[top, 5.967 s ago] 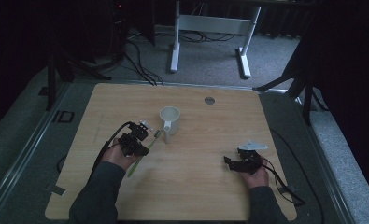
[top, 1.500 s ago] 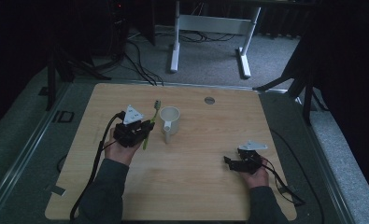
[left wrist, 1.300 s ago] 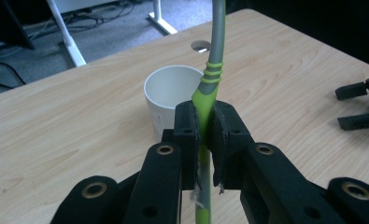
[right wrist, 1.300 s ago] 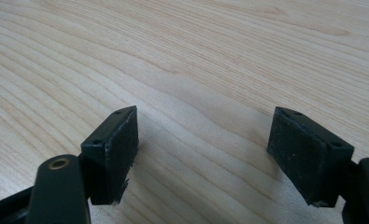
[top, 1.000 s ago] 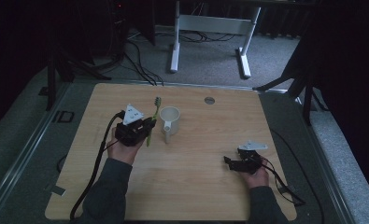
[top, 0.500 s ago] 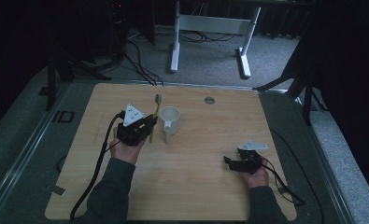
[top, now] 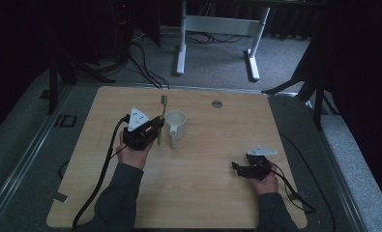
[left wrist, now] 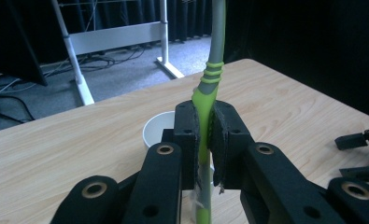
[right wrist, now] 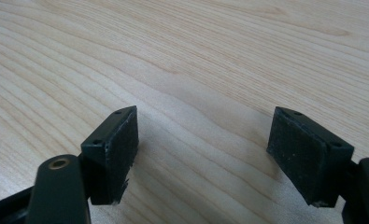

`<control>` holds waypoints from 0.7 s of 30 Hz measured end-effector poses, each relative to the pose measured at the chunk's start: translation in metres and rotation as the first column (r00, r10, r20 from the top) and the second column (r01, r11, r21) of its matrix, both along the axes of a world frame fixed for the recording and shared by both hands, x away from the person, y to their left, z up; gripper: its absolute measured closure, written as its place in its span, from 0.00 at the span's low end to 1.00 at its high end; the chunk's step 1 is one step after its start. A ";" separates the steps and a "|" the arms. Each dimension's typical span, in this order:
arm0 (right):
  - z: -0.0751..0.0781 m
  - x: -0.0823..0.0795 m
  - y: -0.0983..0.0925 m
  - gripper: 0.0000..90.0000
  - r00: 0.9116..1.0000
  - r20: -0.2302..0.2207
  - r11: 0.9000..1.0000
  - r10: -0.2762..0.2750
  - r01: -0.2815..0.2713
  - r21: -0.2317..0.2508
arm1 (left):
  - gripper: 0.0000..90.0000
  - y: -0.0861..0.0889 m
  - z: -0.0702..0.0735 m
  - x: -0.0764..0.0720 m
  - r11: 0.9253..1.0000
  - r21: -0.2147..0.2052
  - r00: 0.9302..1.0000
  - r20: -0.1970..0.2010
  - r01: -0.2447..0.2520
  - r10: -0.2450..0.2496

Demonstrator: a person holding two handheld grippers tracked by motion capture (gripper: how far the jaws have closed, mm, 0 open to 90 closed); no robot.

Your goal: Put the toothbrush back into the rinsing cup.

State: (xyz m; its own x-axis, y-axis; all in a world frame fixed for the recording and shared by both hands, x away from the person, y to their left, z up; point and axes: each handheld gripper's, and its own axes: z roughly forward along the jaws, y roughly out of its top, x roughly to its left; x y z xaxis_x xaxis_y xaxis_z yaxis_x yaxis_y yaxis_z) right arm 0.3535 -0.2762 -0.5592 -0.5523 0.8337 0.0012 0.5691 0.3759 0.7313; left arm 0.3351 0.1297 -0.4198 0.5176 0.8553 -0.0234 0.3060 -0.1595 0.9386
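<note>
A green and grey toothbrush (top: 161,118) stands nearly upright in my left gripper (top: 155,129), which is shut on its handle (left wrist: 204,135). The brush head (top: 163,99) points away from the person. Just right of this gripper stands a white cup (top: 175,127), whose rim (left wrist: 155,127) shows right behind the jaws in the left gripper view. My right gripper (top: 238,168) rests low over the wooden table (top: 208,193) at the front right, open, with bare wood between its pads (right wrist: 117,149).
A small round metal grommet (top: 217,104) sits near the table's far edge. Black cables trail from both grippers off the front of the table. White desk legs (top: 181,43) and cables lie on the floor beyond.
My left gripper has carried the toothbrush slightly right, closer to the cup, and stood it more upright. The right gripper has stayed put.
</note>
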 end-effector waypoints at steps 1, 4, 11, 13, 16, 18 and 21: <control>0.000 0.000 0.000 0.27 1.000 0.000 1.000 0.000 0.000 0.000 | 0.91 0.000 0.000 0.000 1.000 -0.003 1.000 0.001 0.000 0.000; 0.000 0.000 0.000 0.27 1.000 0.000 1.000 0.000 0.000 0.000 | 0.91 -0.001 -0.001 0.001 1.000 -0.004 1.000 0.006 -0.002 0.002; 0.000 0.000 0.000 0.27 1.000 0.000 1.000 0.001 -0.001 -0.002 | 0.91 0.000 0.000 0.001 1.000 -0.027 1.000 0.027 -0.004 0.005; 0.000 0.000 0.000 0.27 1.000 0.000 1.000 0.001 -0.001 -0.001 | 0.91 0.000 0.000 0.002 0.999 -0.036 1.000 0.029 -0.005 0.006; 0.000 0.000 0.000 0.27 1.000 0.000 1.000 0.001 -0.001 -0.002 | 0.91 0.000 0.000 0.003 0.999 -0.049 0.999 0.032 -0.006 0.007; 0.000 0.000 0.000 0.27 1.000 0.000 1.000 0.001 -0.001 -0.001 | 0.91 0.000 0.001 0.004 0.998 -0.055 0.999 0.040 -0.002 0.005; 0.000 0.000 0.000 0.27 1.000 0.000 1.000 0.001 -0.001 -0.002 | 0.91 -0.002 0.002 0.005 0.998 -0.061 0.999 0.050 0.005 -0.002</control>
